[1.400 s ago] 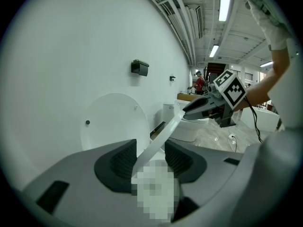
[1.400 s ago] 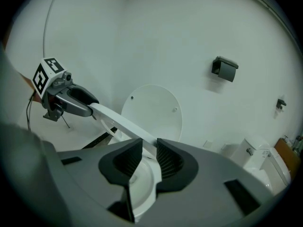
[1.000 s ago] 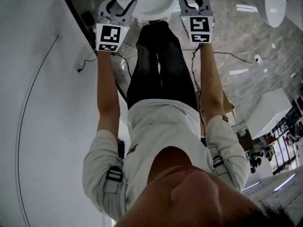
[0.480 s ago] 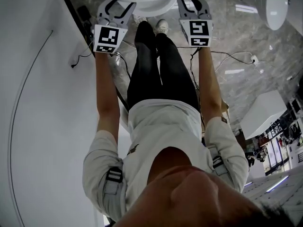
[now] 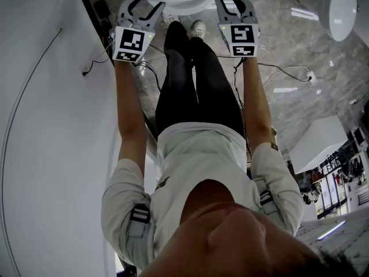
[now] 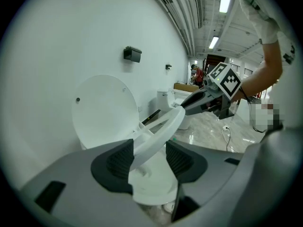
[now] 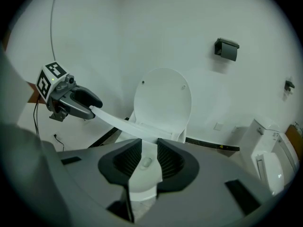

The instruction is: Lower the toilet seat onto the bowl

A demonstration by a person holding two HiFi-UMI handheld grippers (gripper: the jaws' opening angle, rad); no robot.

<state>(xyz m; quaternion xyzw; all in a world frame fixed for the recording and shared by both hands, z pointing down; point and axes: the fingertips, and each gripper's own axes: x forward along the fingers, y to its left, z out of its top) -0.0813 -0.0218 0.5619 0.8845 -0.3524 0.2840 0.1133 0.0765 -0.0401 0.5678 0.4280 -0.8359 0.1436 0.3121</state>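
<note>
White plastic toilet seat ring (image 6: 158, 131) is being held half-down over the white ceramic bowl (image 7: 144, 179), pinched between the partly spread jaws of the left gripper (image 6: 149, 152) and right gripper (image 7: 146, 151). The right's have just been eased a bit wider.

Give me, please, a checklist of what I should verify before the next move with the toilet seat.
1. Left gripper grips the toilet seat: ok, the rim sits between its pads.
2. Right gripper grips the other side of the seat: ok, the rim sits between its pads.
3. Seat rests on the bowl: not ok, it hangs tilted, partway down.
4. Lid upright at the wall, apart from the seat: ok.
5. Bowl rim free under the seat: cannot tell, the jaws cover most of it.
</note>
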